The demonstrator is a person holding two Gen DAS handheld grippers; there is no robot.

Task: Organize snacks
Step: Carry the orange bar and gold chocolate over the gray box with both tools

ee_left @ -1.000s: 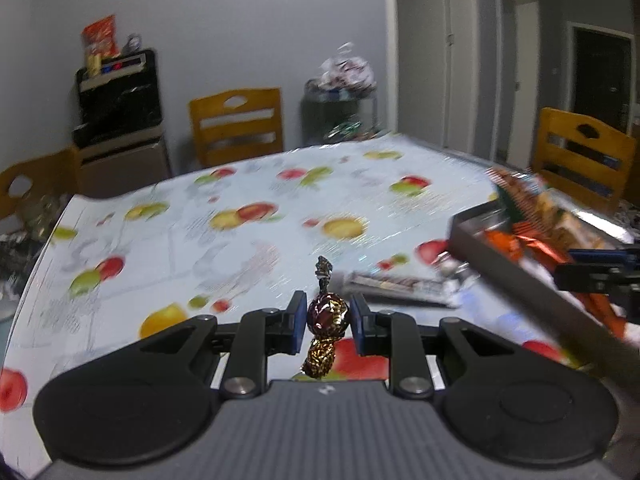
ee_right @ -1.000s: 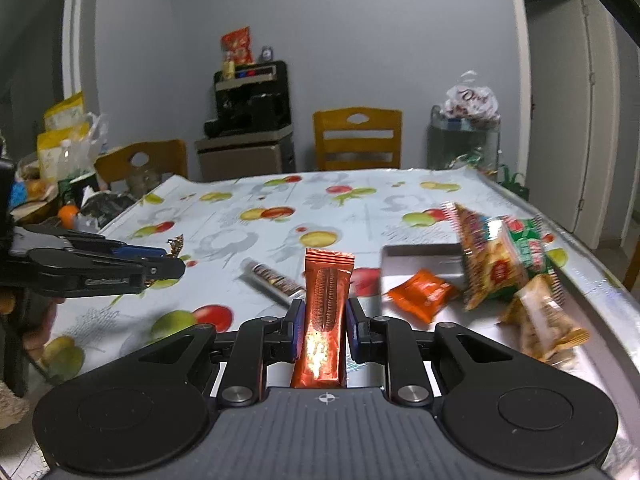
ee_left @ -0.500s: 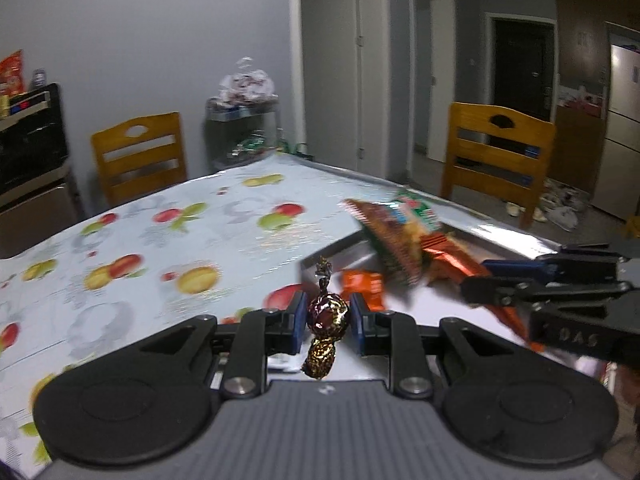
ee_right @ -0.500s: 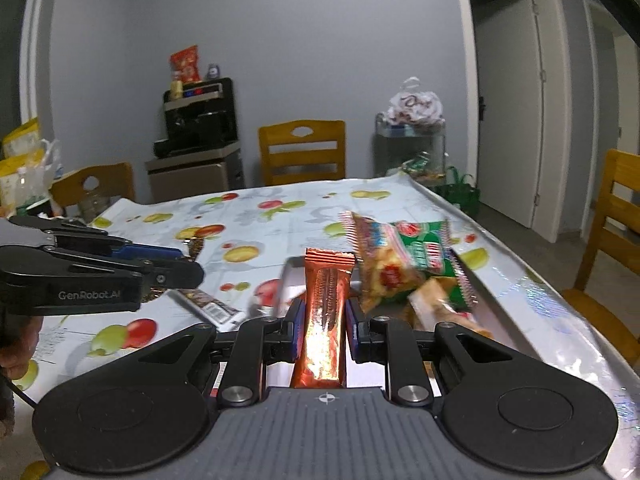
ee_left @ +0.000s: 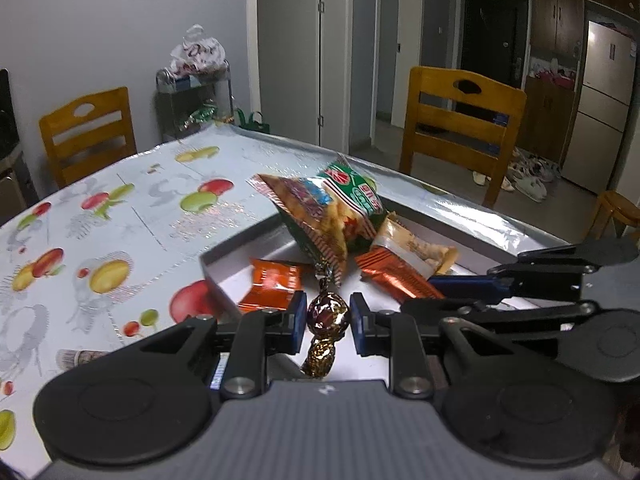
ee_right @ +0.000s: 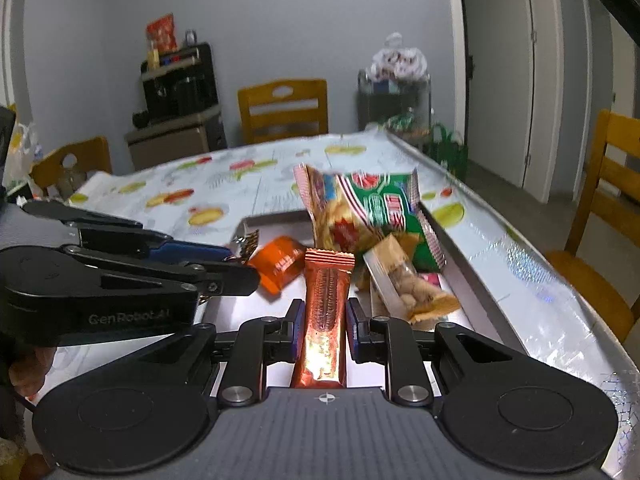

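- My left gripper [ee_left: 328,318] is clamped on a foil-wrapped candy [ee_left: 327,316], round part between the blue pads, twisted ends sticking out above and below.
- My right gripper [ee_right: 322,326] is pinched narrow on an orange snack bar [ee_right: 325,312], held lengthwise with its crimped end pointing ahead of me.
- Just past both sets of fingertips: the grey tray [ee_left: 224,256]. Both grippers hang over its near end, side by side, close but not touching as far as I can tell.
- In the tray ahead of the left gripper, a small orange packet [ee_left: 276,284]; beyond it, a green-and-red chip bag [ee_left: 332,212] leaning up; a clear cracker pack [ee_right: 404,280] lies ahead and to the right of my right gripper.
- Off to the left of the left gripper, a slim wrapped bar [ee_left: 80,358] lies on the bench outside the tray.
- Step in hand, as I read it: delivering both snacks into the tray.
- Next move calls for lowering over bare tray floor, then opening the jaws; the candy is round and may roll, so release it low.
- After that, the bar on the bench looks like the remaining pickup.
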